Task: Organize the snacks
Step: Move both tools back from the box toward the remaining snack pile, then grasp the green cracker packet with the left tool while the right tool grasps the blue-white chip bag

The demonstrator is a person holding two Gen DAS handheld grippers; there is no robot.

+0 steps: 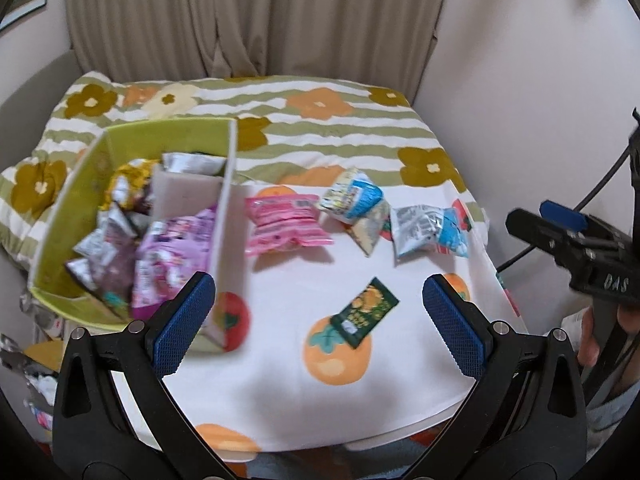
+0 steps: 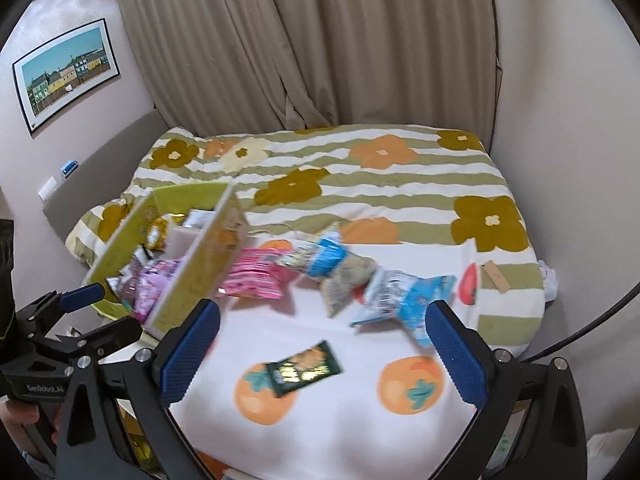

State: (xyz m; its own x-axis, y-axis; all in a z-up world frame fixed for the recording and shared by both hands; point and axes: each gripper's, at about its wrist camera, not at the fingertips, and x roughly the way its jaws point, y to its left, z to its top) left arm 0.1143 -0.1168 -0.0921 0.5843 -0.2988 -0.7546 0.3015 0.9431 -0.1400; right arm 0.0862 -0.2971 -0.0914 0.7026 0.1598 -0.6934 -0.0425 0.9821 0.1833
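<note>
The left tool (image 1: 320, 320) is wide open and holds nothing. The right tool (image 2: 322, 344) is wide open too, and its blue pads (image 2: 454, 350) are empty.

A small green snack packet (image 1: 364, 312) lies flat on the white cloth (image 1: 320, 380) with orange fruit pictures. In the left wrist view it sits between the two open fingers, a little toward 1 o'clock. In the right wrist view the same packet (image 2: 304, 368) lies between the fingers, a bit toward 7 o'clock from the middle.

Farther off, at 12 o'clock from the green packet, more snacks lie in a row: a pink packet (image 1: 284, 224), then a blue and white packet (image 1: 352, 196), then a silver and blue packet (image 1: 428, 228) at 1 o'clock.

A green box (image 1: 132, 216) stands at 10 o'clock from the left tool. It has a cardboard wall (image 1: 184, 196) inside and many snacks in it, among them a purple packet (image 1: 168, 256). The pink packet lies just beside the box.

The flowery blanket (image 1: 328, 128) lies behind it all.
</note>
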